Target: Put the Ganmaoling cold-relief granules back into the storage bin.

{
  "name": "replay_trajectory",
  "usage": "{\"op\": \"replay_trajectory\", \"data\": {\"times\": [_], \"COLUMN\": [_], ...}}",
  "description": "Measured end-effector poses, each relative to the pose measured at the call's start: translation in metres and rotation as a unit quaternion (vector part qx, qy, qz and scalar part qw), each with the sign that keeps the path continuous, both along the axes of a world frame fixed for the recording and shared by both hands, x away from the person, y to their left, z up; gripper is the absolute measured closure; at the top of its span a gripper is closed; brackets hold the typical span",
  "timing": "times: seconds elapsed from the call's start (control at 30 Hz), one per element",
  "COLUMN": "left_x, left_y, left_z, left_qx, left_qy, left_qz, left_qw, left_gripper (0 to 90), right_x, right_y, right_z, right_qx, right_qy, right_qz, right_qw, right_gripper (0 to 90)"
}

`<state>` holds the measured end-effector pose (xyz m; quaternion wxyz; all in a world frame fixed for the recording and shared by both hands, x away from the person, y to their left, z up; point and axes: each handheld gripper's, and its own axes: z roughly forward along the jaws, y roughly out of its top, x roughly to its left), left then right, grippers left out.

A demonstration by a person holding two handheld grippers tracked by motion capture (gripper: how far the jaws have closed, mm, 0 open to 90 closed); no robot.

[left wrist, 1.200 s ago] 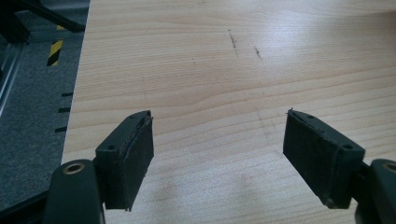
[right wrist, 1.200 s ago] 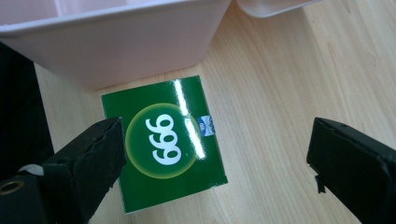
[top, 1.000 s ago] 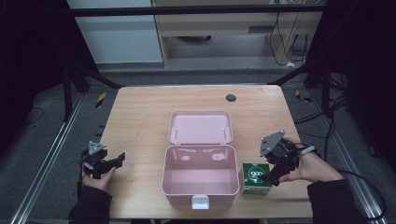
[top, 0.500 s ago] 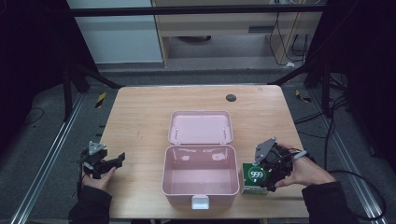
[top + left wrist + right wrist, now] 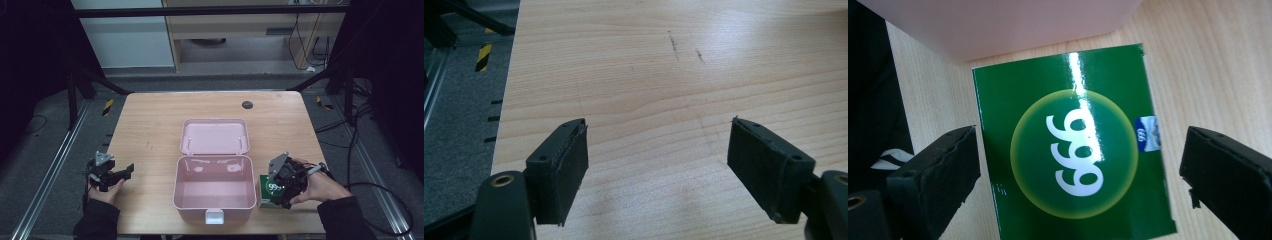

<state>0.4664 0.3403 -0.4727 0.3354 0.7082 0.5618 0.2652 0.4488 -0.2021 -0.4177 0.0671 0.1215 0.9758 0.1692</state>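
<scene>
Wooden table (image 5: 150,125) under dim light: we keep the pink box (image 5: 214,187) open at its middle, ready for loading. Our right gripper (image 5: 1078,165) hangs spread over the green packet (image 5: 1073,145) just beside the box, jaws straddling it to pinch. Our left gripper (image 5: 656,165) rests spread, holding nothing.

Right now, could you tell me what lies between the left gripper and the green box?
The open pink case sits between the left gripper and the green box, as the high view shows.
</scene>
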Motion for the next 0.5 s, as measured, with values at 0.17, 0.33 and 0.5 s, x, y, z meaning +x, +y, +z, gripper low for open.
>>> {"op": "replay_trajectory", "data": {"times": [0.17,0.33,0.5], "left_x": [0.000,0.000,0.000], "left_y": [0.000,0.000,0.000], "left_z": [0.000,0.000,0.000], "left_qx": [0.001,0.000,0.001], "left_qy": [0.000,0.000,0.000], "left_qz": [0.000,0.000,0.000], "left_qw": [1.0000,1.0000,1.0000], "left_gripper": [23.5,23.5,23.5], "right_x": [0.001,0.003,0.004], "right_y": [0.004,0.007,0.006], "right_z": [-0.004,-0.012,-0.017], "right_qx": [-0.006,-0.017,-0.018], "right_qy": [0.003,0.012,0.016], "right_qz": [0.002,0.006,0.004], "right_qw": [1.0000,0.9998,0.9997], "right_gripper": [3.8,5.3,6.3]}}
